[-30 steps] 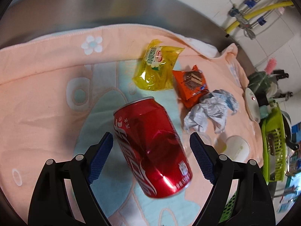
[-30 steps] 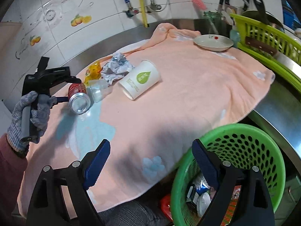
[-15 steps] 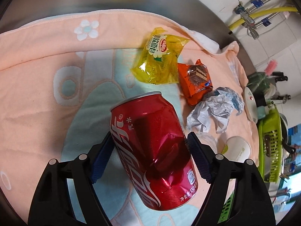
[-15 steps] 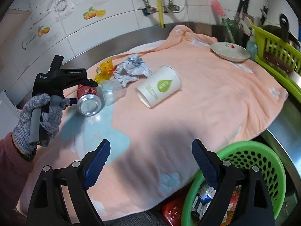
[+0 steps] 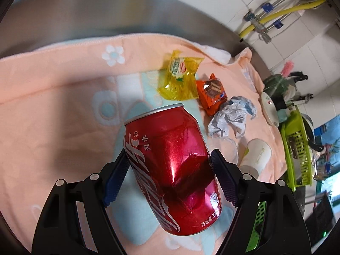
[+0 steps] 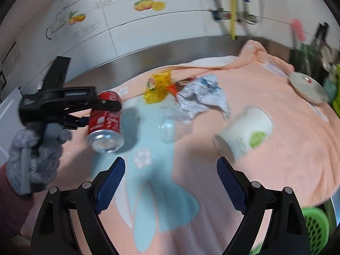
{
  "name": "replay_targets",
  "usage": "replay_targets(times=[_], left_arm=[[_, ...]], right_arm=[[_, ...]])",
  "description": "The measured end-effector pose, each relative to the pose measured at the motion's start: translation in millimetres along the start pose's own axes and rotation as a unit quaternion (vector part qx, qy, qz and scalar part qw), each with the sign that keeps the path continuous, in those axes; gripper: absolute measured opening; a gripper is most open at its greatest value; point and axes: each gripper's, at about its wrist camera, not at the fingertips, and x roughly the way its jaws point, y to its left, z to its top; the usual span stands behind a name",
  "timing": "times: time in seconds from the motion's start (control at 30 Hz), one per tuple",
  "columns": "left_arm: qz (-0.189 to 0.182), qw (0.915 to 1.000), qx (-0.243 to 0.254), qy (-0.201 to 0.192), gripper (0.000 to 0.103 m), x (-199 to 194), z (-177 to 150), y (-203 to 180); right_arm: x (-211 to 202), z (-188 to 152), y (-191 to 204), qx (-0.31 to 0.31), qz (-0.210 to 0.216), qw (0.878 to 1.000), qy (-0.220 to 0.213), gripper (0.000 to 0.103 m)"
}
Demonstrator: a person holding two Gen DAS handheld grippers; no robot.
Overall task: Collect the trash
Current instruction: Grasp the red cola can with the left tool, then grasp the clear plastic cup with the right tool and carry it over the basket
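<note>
My left gripper (image 5: 170, 178) is shut on a dented red soda can (image 5: 172, 167) and holds it above the peach towel (image 5: 53, 110); the can also shows in the right wrist view (image 6: 106, 125), held by the left gripper (image 6: 102, 108). On the towel lie a yellow wrapper (image 5: 180, 78), an orange snack wrapper (image 5: 212, 93), crumpled paper (image 5: 231, 116), a clear plastic cup (image 5: 229, 148) and a tipped white paper cup (image 5: 257, 157). My right gripper (image 6: 170, 182) is open and empty over the towel, in front of the clear cup (image 6: 167, 127) and paper cup (image 6: 244, 133).
A green basket (image 6: 314, 229) sits below the towel's front right edge. A white plate (image 6: 308, 87) lies at the far right. A green dish rack (image 5: 297, 148) stands beyond it. Steel counter rim and tiled wall with pipes run along the back.
My left gripper closed on the red can and lifted it off the towel. My right gripper swung left, away from the green basket, toward the trash.
</note>
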Motion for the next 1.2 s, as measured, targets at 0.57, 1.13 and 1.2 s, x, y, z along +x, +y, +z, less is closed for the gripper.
replay_targets(times=[0.57, 1.13, 1.2], left_arm=[[-0.006, 0.9996, 0.021, -0.016, 0.076, -25.5, 7.6, 22.4], [-0.005, 0.9998, 0.017, -0.009, 0.076, -19.8, 9.5, 31.6], [-0.004, 0.9998, 0.018, -0.010, 0.076, -20.2, 9.2, 32.1]], right_arm=[[95.3, 41.7, -13.9, 0.007, -0.004, 0.999, 0.032, 0.078], [139.4, 52.3, 1.9, -0.020, -0.059, 0.996, 0.069, 0.066], [144.6, 52.2, 0.6, -0.016, -0.071, 0.995, 0.075, 0.063]])
